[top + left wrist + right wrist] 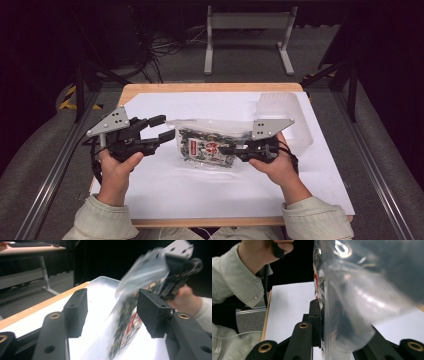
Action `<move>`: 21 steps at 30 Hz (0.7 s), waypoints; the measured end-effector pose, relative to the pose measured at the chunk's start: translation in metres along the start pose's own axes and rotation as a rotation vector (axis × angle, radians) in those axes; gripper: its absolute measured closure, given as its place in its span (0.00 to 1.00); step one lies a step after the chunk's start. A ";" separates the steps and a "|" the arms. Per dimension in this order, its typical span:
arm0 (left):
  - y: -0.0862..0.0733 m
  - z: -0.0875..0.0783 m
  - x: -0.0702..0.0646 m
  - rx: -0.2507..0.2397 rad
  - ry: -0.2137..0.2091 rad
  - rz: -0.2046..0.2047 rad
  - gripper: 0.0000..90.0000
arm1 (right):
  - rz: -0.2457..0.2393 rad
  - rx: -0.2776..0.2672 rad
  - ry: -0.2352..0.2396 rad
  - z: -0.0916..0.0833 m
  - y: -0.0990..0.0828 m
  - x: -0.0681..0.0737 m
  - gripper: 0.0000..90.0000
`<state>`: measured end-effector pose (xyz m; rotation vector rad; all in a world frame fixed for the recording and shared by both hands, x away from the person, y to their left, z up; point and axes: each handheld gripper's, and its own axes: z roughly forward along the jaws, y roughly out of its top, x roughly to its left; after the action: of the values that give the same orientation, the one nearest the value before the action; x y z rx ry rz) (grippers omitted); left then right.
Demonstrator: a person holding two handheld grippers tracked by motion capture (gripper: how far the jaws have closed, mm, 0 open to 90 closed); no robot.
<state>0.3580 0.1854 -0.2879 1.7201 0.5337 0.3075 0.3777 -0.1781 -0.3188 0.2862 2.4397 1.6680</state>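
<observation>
A clear snack bag (207,145) with dark contents and a red label hangs over the middle of the white sheet. My right gripper (226,150) is shut on the bag's right side; in the right gripper view the bag (352,302) is clamped at the gripper (322,311). My left gripper (164,128) is open at the bag's left edge. In the left gripper view the blurred bag (127,327) stands on edge inside the open gripper (112,300), close to the right jaw, with the right gripper (177,272) behind it.
A clear plastic container (282,117) sits at the back right of the white sheet (200,185), which covers a wooden table (210,87). The container (102,282) lies ahead of my left gripper. A metal stand (247,35) is on the floor beyond.
</observation>
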 end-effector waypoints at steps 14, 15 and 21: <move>-0.029 -0.001 0.010 0.075 0.085 0.006 0.40 | 0.053 -0.011 -0.099 -0.030 0.014 -0.019 0.84; -0.031 -0.001 0.011 0.079 0.089 0.004 0.40 | 0.059 -0.014 -0.102 -0.032 0.015 -0.021 0.84; -0.047 0.000 0.018 0.107 0.082 -0.005 0.37 | 0.074 -0.033 -0.141 -0.042 0.019 -0.032 0.84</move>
<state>0.3647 0.2014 -0.3350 1.8149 0.6238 0.3526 0.3991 -0.2175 -0.2852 0.4777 2.3229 1.6550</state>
